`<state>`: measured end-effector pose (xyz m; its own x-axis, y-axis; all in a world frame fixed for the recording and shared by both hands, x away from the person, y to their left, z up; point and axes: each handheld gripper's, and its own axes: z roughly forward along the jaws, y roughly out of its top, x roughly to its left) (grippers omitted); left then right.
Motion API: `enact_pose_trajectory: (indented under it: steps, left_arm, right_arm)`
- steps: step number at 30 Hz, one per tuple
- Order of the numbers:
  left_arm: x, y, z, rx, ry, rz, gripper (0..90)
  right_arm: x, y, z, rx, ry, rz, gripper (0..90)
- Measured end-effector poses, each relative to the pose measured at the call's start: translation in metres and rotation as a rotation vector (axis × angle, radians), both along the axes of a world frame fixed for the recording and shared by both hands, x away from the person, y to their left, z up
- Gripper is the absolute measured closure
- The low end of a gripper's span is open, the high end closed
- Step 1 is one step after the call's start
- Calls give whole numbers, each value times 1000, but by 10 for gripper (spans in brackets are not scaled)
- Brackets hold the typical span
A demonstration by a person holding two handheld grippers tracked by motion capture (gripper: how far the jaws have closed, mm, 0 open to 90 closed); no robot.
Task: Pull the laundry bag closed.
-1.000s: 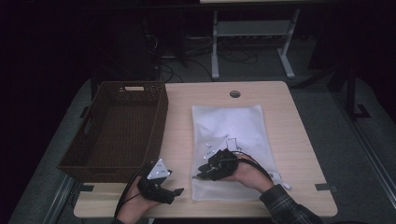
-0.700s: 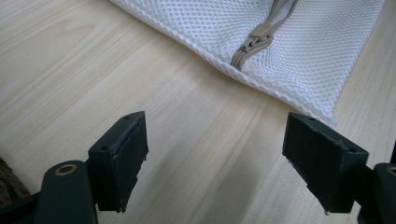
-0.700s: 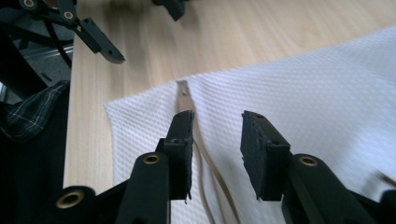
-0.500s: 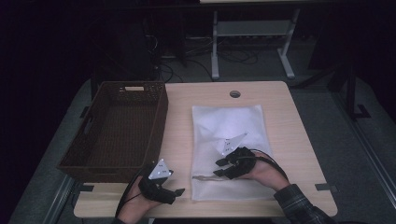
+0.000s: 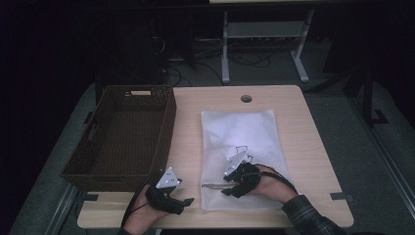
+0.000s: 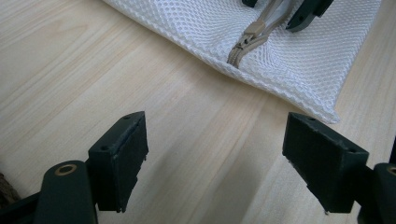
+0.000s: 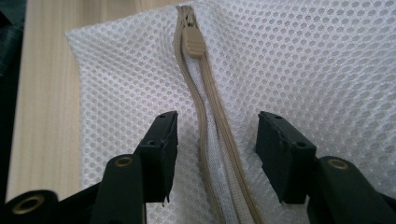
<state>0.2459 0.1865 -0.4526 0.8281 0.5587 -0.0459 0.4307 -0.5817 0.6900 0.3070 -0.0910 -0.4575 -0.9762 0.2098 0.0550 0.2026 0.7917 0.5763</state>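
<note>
Beige zipper (image 7: 210,140) running bottom to top, slider (image 7: 192,44) topmost, between just-opened right gripper (image 7: 215,144) jaws; left gripper (image 6: 215,163) wide over bare table (image 6: 70,70).

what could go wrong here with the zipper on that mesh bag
The right gripper, jaws just opening, straddles the beige zipper without pinching it, with the pull tab beyond them: a close here might grab only tape. The left gripper sits open off the mesh bag, so the bag may slide.

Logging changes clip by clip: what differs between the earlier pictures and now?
The right gripper drew back along the mesh bag toward the table's near edge. Its jaws have just been opening; they straddle the zipper without pressing it. The left gripper, basket and bag stayed put.
</note>
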Motion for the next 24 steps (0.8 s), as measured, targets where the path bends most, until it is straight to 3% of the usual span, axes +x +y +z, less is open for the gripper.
enact_pose_trajectory:
  steps: [2, 6, 7, 15, 24]
  left_arm:
    - [0, 0, 0, 1, 1, -1, 215]
    - [1, -2, 0, -18, 14, -4, 215]
    - [1, -4, 0, -18, 14, -5, 214]
    - [5, -17, 0, -16, 22, -17, 208]
    - [15, -38, 2, -43, 58, 0, 189]
  right_arm:
    - [-4, 1, -1, -9, -40, 0, 498]
    - [-6, 1, 0, -11, -43, -2, 538]
    - [-7, 1, -1, 2, -53, 4, 606]
    - [-9, -2, -3, 37, -73, -8, 820]
    - [-4, -5, 1, 73, -44, -60, 845]
